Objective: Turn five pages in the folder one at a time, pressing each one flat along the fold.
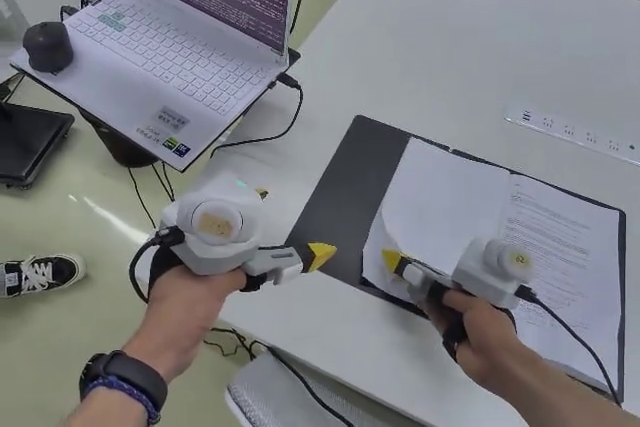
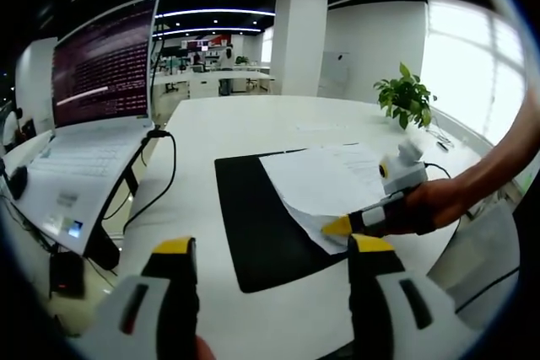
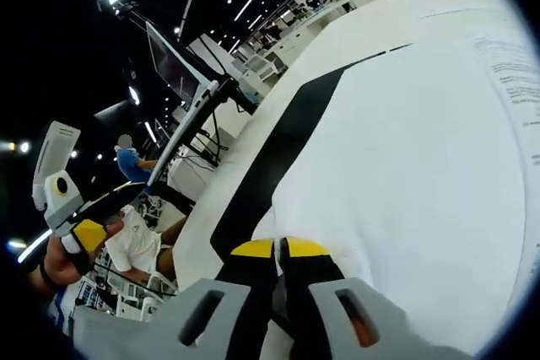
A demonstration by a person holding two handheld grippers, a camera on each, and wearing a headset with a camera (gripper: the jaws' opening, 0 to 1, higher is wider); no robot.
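A black folder (image 1: pixel 345 187) lies open on the white table, its bare inner cover to the left. A white page (image 1: pixel 450 207) rises from it, curled at its lower left corner, and a printed page (image 1: pixel 570 247) lies flat to the right. My right gripper (image 1: pixel 393 262) is at that curled corner, shut on the page (image 3: pixel 405 149), whose edge runs between its yellow tips (image 3: pixel 279 248). My left gripper (image 1: pixel 320 255) hovers just left of the folder's front corner, open (image 2: pixel 272 246), nothing between its fingers. From there the right gripper (image 2: pixel 337 227) is seen pinching the page (image 2: pixel 329 179).
An open laptop (image 1: pixel 180 37) stands on a stand at the back left, with a cable (image 1: pixel 270 132) trailing onto the table. A socket strip (image 1: pixel 580 132) lies at the far right. The table's front edge runs just below both hands. A potted plant (image 2: pixel 407 94) stands far off.
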